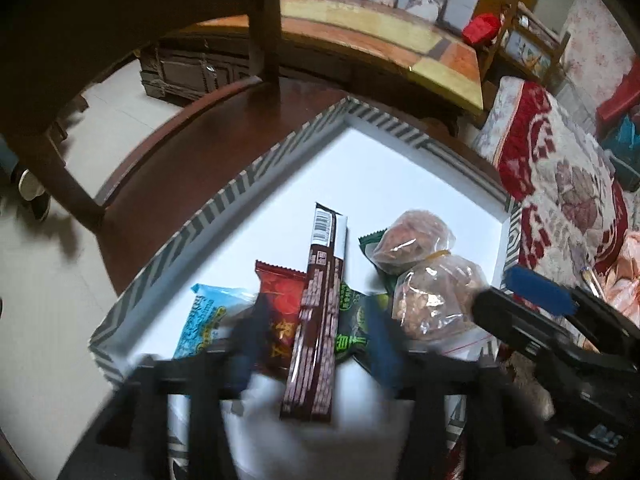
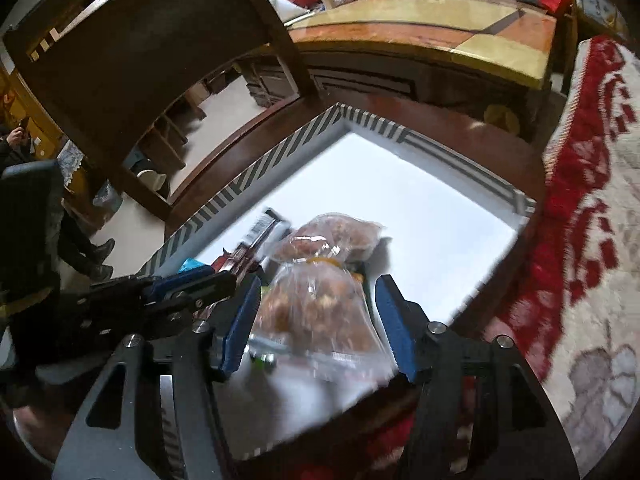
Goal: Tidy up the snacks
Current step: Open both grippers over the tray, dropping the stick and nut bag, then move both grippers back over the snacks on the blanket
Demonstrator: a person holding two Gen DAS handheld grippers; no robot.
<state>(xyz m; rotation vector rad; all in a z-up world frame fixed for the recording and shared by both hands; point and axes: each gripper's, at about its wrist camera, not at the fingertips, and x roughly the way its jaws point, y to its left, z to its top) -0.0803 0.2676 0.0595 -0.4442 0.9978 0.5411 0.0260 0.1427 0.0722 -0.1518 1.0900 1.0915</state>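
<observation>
Snacks: crinkly clear nut bag (image 2: 320, 312) between parted right fingers (image 2: 390, 328); flat brown bar (image 1: 316, 320) between parted left fingers (image 1: 376, 332).

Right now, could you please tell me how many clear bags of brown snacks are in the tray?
2. One clear bag lies farther into the tray; the other clear bag lies nearer, touching it. Another could be hidden beneath the packets.

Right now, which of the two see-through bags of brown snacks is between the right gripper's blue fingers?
The nearer clear bag, lying between the right gripper fingers. The other clear bag sits farther into the box, beyond them.
</observation>
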